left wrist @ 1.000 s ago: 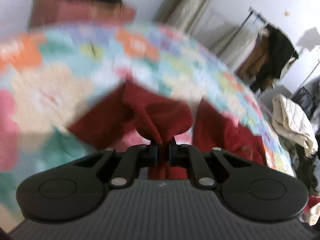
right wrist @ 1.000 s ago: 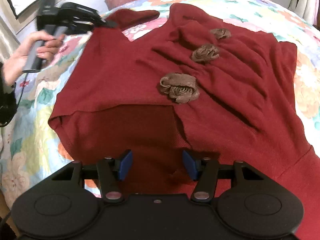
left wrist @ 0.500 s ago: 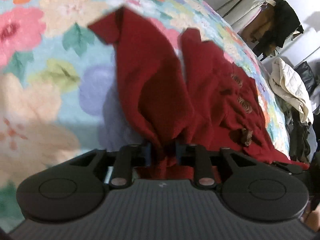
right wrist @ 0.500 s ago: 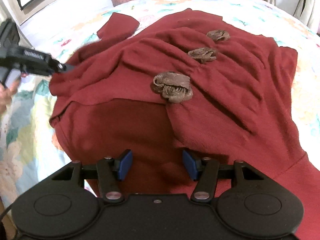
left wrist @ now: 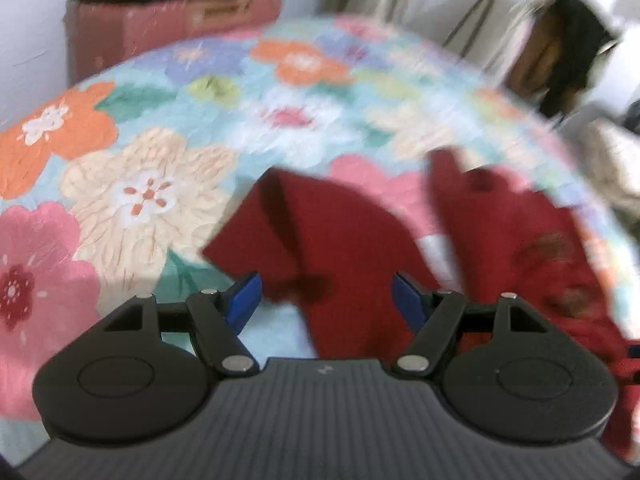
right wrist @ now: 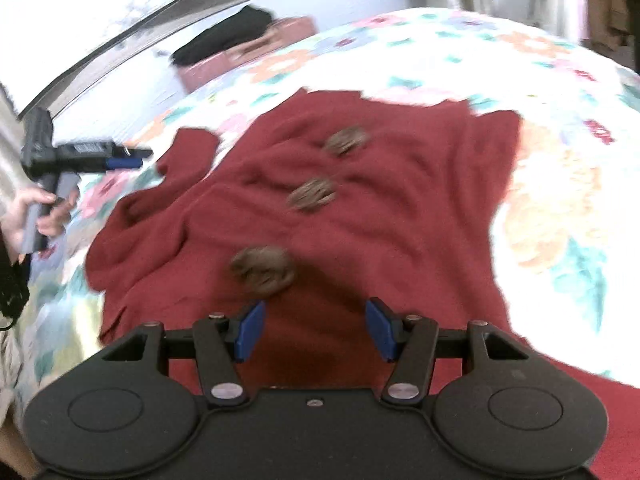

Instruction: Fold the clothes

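**A:** Start with the left wrist view. What is the left gripper [left wrist: 326, 298] doing?

**B:** Its jaws stand wide apart with nothing between them. The blue pads [left wrist: 245, 300] are bare, and the red garment [left wrist: 352, 248] lies on the bed just beyond and below them. The picture is blurred.

**A:** Where exactly is the garment there?

**B:** One sleeve [left wrist: 288, 228] stretches out to the left over the floral bedspread [left wrist: 132, 184], its cuff end lying flat on the flowers. The body of the garment runs off to the right, and brown smudges that seem to be its trims show there, too blurred to tell apart. Past the far edge of the bed sits a pink suitcase [left wrist: 160, 28] with something black on top.

**A:** And the right wrist view?

**B:** The right gripper [right wrist: 314, 330] is also spread open and holds nothing. It hangs above the lower part of the red garment [right wrist: 400, 208], which is spread front up across the bed. Three brown rosettes [right wrist: 262, 270] run in a line up its middle, the nearest one just beyond the left pad.

**A:** Can you see the other gripper from here?

**B:** Yes, at the left edge, held in a hand [right wrist: 34, 216], apart from the cloth and near the sleeve's end. The cloth beside it is bunched and wrinkled.
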`<state>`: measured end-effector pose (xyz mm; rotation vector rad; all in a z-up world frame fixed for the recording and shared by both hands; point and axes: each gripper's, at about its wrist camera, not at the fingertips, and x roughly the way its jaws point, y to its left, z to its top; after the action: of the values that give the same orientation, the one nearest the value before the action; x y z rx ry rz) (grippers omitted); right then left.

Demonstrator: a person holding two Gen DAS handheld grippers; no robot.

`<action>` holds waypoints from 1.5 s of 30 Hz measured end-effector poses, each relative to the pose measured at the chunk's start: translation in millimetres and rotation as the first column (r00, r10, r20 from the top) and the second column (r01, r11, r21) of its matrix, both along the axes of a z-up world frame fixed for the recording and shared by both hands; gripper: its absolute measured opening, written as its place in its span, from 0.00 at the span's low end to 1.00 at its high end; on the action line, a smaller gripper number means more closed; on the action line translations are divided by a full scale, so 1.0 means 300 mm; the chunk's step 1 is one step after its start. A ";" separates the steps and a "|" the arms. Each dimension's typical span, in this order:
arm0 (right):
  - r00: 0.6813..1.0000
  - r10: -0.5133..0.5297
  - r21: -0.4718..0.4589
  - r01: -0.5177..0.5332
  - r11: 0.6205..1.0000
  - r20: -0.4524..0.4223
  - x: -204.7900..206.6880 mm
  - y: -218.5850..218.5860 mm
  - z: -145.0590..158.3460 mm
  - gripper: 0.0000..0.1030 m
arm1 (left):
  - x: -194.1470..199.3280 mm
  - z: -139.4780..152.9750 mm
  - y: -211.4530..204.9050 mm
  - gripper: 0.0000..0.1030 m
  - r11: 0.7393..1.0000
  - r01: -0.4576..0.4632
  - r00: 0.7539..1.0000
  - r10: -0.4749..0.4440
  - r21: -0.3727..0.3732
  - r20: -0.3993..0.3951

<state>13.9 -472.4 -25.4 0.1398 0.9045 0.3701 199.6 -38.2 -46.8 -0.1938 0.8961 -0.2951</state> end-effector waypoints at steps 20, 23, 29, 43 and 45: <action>0.998 -0.010 -0.093 0.016 0.996 0.067 0.035 -0.110 -0.081 0.60 | 0.072 0.125 0.392 0.18 0.844 -0.521 0.821 0.536 -0.126 0.195; 0.998 0.001 -0.114 0.007 0.993 0.067 0.033 -0.104 -0.086 0.60 | 0.056 0.113 0.412 0.24 0.814 -0.575 0.791 0.579 -0.086 0.198; 0.996 -0.008 -0.093 0.016 0.996 0.090 0.059 -0.130 -0.051 0.60 | 0.023 0.134 0.337 0.62 0.833 -0.483 0.852 0.518 -0.269 0.075; 0.968 -0.243 0.134 0.233 0.963 0.062 0.332 -0.326 -0.002 0.63 | 0.278 -0.005 -0.356 0.62 0.967 -0.016 0.958 -0.058 -0.253 -0.281; 0.957 -0.288 0.179 0.281 0.943 0.017 0.380 -0.361 -0.034 0.63 | 0.305 -0.026 -0.410 0.65 0.967 0.002 0.951 -0.079 -0.253 -0.298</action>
<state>128.0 -580.9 -35.6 0.4188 0.7951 0.1812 291.0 -161.2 -54.7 -0.4654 1.1710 -0.4250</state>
